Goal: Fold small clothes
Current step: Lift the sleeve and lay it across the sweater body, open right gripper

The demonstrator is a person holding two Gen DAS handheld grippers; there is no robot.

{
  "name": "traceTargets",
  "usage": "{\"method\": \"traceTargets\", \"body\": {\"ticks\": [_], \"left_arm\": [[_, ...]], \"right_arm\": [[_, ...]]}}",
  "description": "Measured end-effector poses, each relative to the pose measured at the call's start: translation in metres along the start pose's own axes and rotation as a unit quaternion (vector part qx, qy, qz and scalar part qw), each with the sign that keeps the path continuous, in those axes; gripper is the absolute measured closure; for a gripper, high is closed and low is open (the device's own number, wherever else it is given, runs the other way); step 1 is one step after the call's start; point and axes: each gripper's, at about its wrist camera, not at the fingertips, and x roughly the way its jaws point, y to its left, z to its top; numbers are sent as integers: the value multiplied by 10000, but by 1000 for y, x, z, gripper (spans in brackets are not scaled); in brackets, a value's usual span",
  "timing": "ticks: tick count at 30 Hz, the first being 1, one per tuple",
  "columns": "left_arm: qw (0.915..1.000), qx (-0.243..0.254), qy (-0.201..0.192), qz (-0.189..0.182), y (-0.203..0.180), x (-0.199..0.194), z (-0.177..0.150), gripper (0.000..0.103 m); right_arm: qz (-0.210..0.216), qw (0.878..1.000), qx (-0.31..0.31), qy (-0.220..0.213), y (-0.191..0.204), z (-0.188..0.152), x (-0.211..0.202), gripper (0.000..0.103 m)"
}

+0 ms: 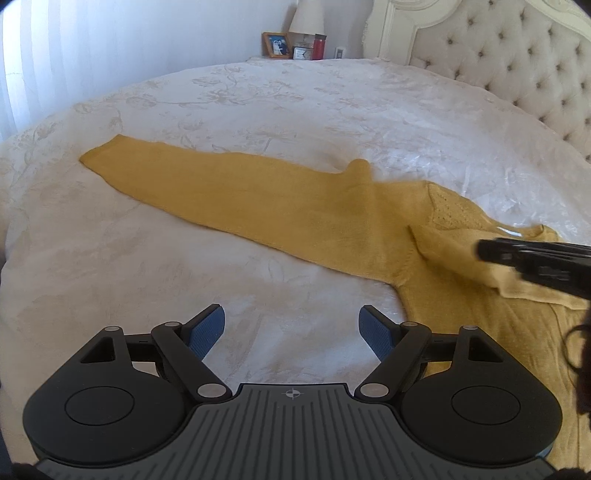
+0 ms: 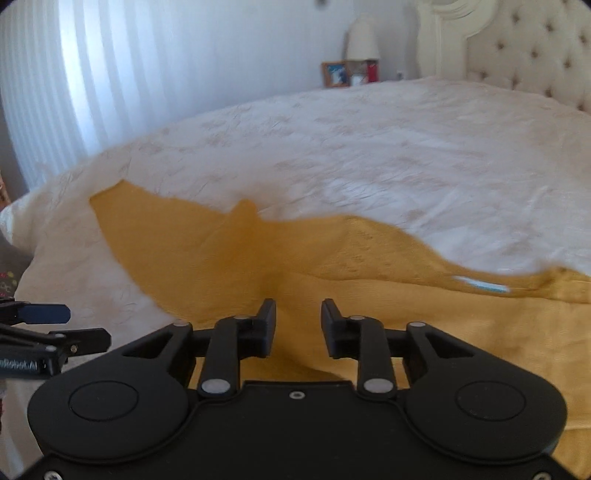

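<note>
The left gripper (image 1: 291, 328) hangs over the bed cover (image 1: 184, 295), just beside the yellow sweater (image 1: 280, 206), with its blue pads (image 1: 208, 328) wide apart and nothing between them. The right gripper (image 2: 298, 325) is right above the yellow sweater (image 2: 369, 314), and its black fingers (image 2: 267, 321) stand a little apart with nothing in the gap. The sweater lies spread on the bed, one long sleeve (image 1: 166, 173) reaching away from its body. Only the right view shows some white writing on the side of the other tool (image 2: 37, 347), but it is too blurry to read fully. It also shows a small pale label (image 2: 484, 284) at the sweater's neck, blurred too. Only the left view is sharp enough to show a little clock (image 1: 302, 53) far past the sweater, next to a photo frame (image 1: 276, 45), a red jar (image 1: 319, 46) and a lamp (image 1: 306, 16) by the padded headboard (image 1: 517, 48).
</note>
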Motion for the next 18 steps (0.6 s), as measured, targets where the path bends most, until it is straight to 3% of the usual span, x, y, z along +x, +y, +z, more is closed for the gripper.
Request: {"method": "traceTargets", "body": {"ticks": [4,8,15,18], "left_arm": [[10000,32,7,-66,-4,0,-2,24],[9999,70,37,-114,-10,2,-5,24],[9998,98,166,-32,-14,11,-10,24],[9998,99,161,57,-13,14,-10,24]], "right_arm": [[-612,9971,449,-79,-41,-9,-28,65],[-1514,9822,1109,-9,-109,-17,-48,64],[-2582,9485,1578,932,-191,-46,-35,65],[-2858,9413,1529,941,-194,-51,-36,65]]}}
